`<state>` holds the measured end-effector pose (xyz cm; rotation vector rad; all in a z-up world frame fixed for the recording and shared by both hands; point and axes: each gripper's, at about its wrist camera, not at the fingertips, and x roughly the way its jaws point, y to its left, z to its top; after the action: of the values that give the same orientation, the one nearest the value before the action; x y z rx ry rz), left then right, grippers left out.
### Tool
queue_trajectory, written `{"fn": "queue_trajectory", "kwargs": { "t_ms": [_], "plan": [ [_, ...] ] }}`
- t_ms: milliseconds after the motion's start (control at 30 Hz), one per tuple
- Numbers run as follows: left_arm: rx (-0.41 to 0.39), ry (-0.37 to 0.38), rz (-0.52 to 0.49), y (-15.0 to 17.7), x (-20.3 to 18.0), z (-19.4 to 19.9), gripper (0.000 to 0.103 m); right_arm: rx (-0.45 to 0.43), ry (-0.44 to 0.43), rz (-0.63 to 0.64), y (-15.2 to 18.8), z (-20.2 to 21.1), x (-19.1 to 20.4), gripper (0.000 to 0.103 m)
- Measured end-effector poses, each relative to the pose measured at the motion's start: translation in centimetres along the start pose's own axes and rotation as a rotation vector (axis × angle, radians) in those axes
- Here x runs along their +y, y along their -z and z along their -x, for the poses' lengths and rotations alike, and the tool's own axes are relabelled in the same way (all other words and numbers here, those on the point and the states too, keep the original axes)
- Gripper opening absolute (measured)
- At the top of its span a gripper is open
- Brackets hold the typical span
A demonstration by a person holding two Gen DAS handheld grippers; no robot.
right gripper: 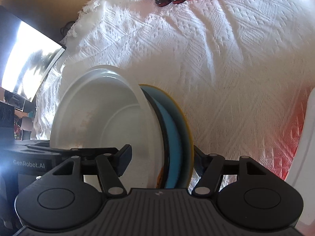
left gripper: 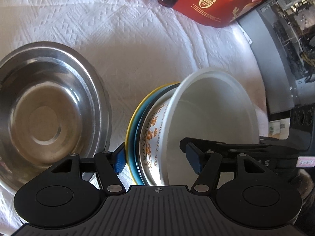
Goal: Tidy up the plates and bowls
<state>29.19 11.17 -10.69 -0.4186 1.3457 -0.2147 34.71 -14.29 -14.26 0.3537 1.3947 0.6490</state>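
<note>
Left gripper (left gripper: 158, 160) gapes wide round the stack rim. Right gripper (right gripper: 160, 162) clamps the white bowl (right gripper: 102, 118) nested in blue (right gripper: 173, 137) and yellow (right gripper: 188, 135) plates, tilted above the worktop (right gripper: 216, 59). We judge them light, slick; grip rims.

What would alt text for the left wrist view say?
A white paper bowl nested in a blue bowl with a yellow rim sits tilted between the wide-open fingers of the left gripper. An empty steel bowl rests beside it on a white tablecloth, with a red carton behind.
</note>
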Motion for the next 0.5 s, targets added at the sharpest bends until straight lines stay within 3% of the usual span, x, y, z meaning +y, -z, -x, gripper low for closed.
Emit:
{"fn": "queue_trajectory", "kwargs": {
  "t_ms": [133,333,500],
  "plan": [
    [-0.019,-0.013,-0.002,0.07,-0.25,-0.11,0.067,0.025,-0.027,-0.013,-0.21,-0.24,-0.41,0.064],
    [-0.020,-0.023,0.021,0.25,-0.30,-0.62,0.067,0.037,-0.016,-0.008,-0.08,-0.34,-0.35,0.054],
    [-0.023,-0.022,0.027,0.37,-0.40,-0.64,0.067,0.042,-0.014,-0.005,-0.27,-0.40,-0.29,0.054]
  ]
}}
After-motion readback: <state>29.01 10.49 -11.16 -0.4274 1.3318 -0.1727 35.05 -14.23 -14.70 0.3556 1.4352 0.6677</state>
